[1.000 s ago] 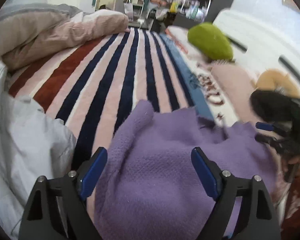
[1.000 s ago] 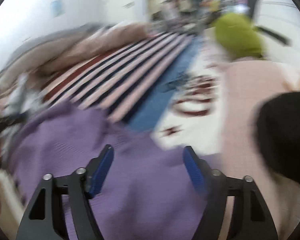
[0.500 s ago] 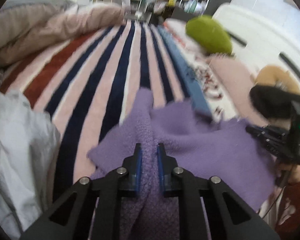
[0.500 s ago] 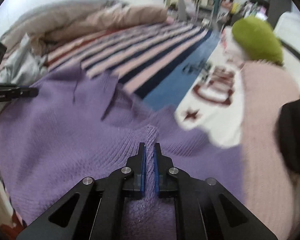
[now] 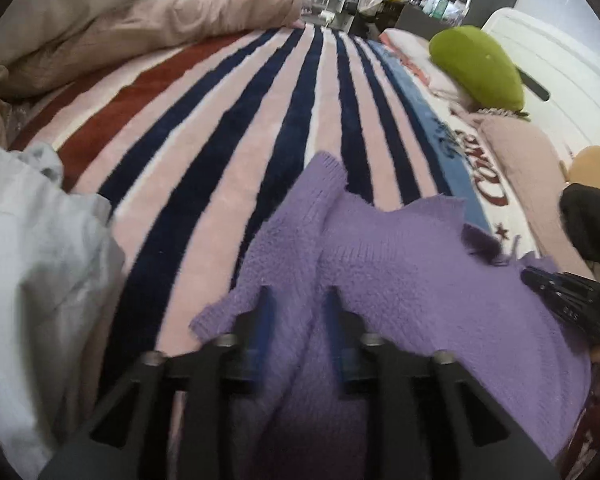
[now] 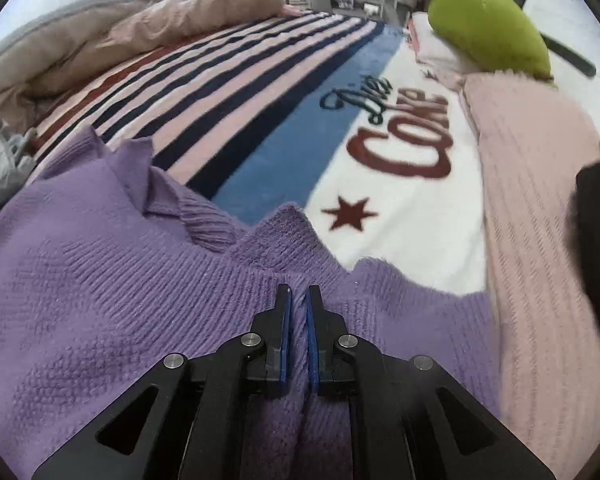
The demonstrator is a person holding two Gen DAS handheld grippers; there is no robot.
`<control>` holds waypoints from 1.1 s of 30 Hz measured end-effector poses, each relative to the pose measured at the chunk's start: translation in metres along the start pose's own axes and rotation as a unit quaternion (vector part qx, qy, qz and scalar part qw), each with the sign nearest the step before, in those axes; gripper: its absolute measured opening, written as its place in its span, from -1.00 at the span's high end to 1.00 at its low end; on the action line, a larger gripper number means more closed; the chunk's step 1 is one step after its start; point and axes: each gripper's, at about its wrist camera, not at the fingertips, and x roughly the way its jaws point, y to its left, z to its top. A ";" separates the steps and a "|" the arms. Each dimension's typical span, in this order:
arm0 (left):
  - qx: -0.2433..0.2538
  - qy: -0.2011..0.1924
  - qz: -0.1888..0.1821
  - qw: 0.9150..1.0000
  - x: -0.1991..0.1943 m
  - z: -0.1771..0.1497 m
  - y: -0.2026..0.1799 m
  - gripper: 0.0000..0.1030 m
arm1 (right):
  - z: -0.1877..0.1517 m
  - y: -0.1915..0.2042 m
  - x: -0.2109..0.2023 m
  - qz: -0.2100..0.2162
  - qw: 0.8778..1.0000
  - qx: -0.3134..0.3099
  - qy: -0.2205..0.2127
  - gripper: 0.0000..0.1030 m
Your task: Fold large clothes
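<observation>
Your left gripper and right gripper each pinch the purple sweater; only the left view shows grey cloth.

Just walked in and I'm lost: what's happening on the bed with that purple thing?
A person is folding a purple sweater on the striped blanket, one handheld gripper per hand. The left gripper and right gripper each pinch a ridge of its knit. The sweater lies spread and rumpled, with no fold made yet.
</observation>
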 end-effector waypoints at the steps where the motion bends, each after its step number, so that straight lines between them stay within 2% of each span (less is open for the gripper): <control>1: 0.000 -0.008 -0.003 1.000 -0.009 -0.001 0.000 -0.27 | 0.001 -0.001 -0.004 0.005 1.000 0.002 0.000 0.79; 2: 0.001 -0.023 -0.010 1.000 -0.023 -0.003 0.001 -0.34 | 0.001 -0.001 -0.010 0.006 1.000 0.001 0.000 0.70; 4: 0.008 -0.044 -0.044 0.998 -0.054 -0.010 0.000 -0.38 | -0.001 -0.001 -0.029 0.015 1.000 -0.006 -0.016 0.37; 6: 0.013 -0.059 -0.088 0.994 -0.089 -0.024 -0.002 -0.56 | -0.009 0.003 -0.057 0.040 0.998 -0.008 -0.042 0.28; 8: 0.013 -0.079 -0.122 0.989 -0.118 -0.045 -0.003 -0.82 | -0.023 0.013 -0.091 0.072 0.995 -0.010 -0.073 0.27; 11: 0.006 -0.089 -0.158 0.983 -0.147 -0.082 -0.006 -0.96 | -0.050 0.035 -0.131 0.135 0.984 -0.009 -0.115 0.27; 13: -0.007 -0.080 -0.179 0.981 -0.153 -0.107 -0.006 -0.98 | -0.065 0.056 -0.147 0.178 0.975 -0.007 -0.132 0.27; 16: -0.045 -0.044 -0.223 0.973 -0.138 -0.136 -0.006 -0.98 | -0.090 0.092 -0.161 0.233 0.959 -0.005 -0.164 0.33; 17: -0.067 -0.036 -0.230 0.970 -0.128 -0.146 -0.003 -0.98 | -0.095 0.100 -0.162 0.242 0.955 -0.002 -0.170 0.41; 18: -0.082 -0.031 -0.236 0.968 -0.120 -0.153 0.000 -0.98 | -0.100 0.109 -0.161 0.247 0.954 0.002 -0.172 0.67; 19: -0.105 -0.021 -0.245 0.964 -0.109 -0.161 0.004 -0.98 | -0.104 0.119 -0.155 0.242 0.955 0.008 -0.170 0.83; 20: -0.116 -0.015 -0.252 0.961 -0.104 -0.165 0.006 -0.98 | -0.107 0.124 -0.149 0.236 0.957 0.011 -0.166 0.83; 21: -0.134 -0.010 -0.273 0.953 -0.095 -0.172 0.008 -0.98 | -0.110 0.130 -0.138 0.227 0.962 0.012 -0.154 0.83; 22: -0.139 -0.009 -0.280 0.950 -0.091 -0.173 0.010 -0.98 | -0.112 0.133 -0.127 0.212 0.967 0.012 -0.142 0.83; 23: -0.143 -0.007 -0.283 0.948 -0.084 -0.176 0.010 -0.98 | -0.115 0.137 -0.115 0.190 0.973 0.010 -0.132 0.83; 24: -0.146 0.001 -0.274 0.951 -0.074 -0.178 0.010 -0.98 | -0.119 0.141 -0.098 0.171 0.978 0.007 -0.117 0.84; 26: -0.147 0.001 -0.259 0.955 -0.067 -0.181 0.009 -0.98 | -0.128 0.140 -0.072 0.180 0.979 0.033 -0.091 0.89; 28: -0.144 -0.005 -0.250 0.957 -0.068 -0.179 0.005 -0.98 | -0.136 0.136 -0.068 0.199 0.973 0.057 -0.105 0.89; 30: -0.169 -0.017 -0.253 0.953 -0.066 -0.175 0.009 -0.98 | -0.136 0.134 -0.073 0.202 0.972 0.058 -0.103 0.90; 31: -0.184 -0.030 -0.257 0.948 -0.064 -0.171 0.013 -0.94 | -0.136 0.132 -0.077 0.204 0.972 0.060 -0.101 0.90; 32: -0.198 -0.045 -0.262 0.944 -0.064 -0.168 0.018 -0.68 | -0.136 0.130 -0.083 0.206 0.971 0.066 -0.103 0.90; 33: -0.205 -0.056 -0.257 0.943 -0.063 -0.162 0.021 -0.44 | -0.136 0.125 -0.088 0.208 0.970 0.071 -0.107 0.90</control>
